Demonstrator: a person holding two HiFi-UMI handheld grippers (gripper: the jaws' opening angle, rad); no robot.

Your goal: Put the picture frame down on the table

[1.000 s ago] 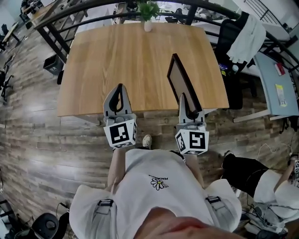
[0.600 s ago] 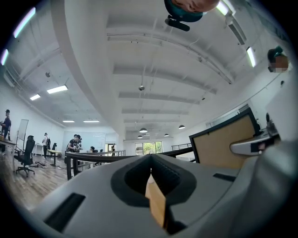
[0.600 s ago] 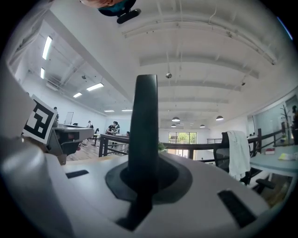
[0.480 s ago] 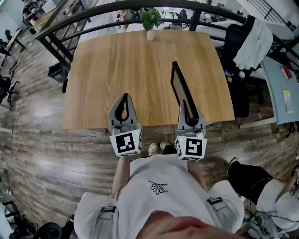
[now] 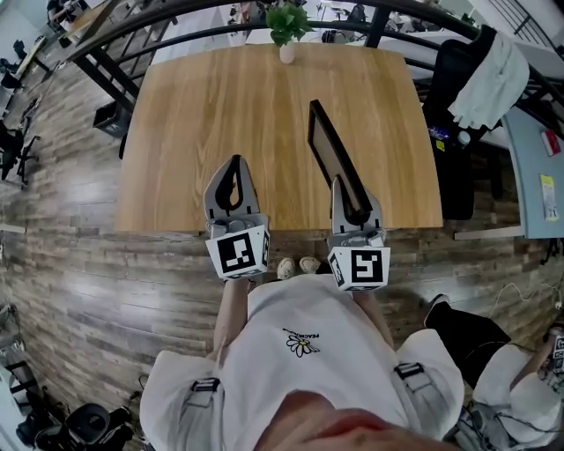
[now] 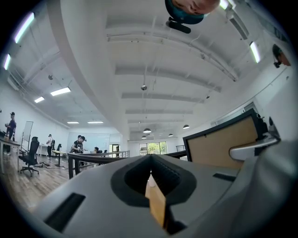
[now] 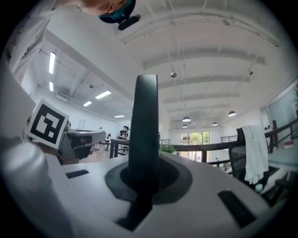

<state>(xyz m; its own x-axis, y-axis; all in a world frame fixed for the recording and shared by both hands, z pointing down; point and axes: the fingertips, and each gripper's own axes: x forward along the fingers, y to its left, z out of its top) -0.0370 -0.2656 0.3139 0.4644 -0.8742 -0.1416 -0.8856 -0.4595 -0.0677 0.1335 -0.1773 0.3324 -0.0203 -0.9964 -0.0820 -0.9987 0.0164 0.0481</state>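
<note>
Head view: right gripper (image 5: 342,189) grips the frame's (image 5: 328,148) near end, and the frame stands on edge over the table (image 5: 211,106). Left gripper (image 5: 233,169) is alongside. Left gripper view: jaws together, empty. Right gripper view: jaws pinch the frame's dark edge.

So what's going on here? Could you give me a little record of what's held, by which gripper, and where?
Surface: wooden table
Held item: picture frame, upright on its edge over the table's near right part
Right gripper: shut on the frame's near end
Left gripper: shut, empty, apart from the frame
Also on table: potted plant at the far edge
Frame laid flat: not yet
</note>
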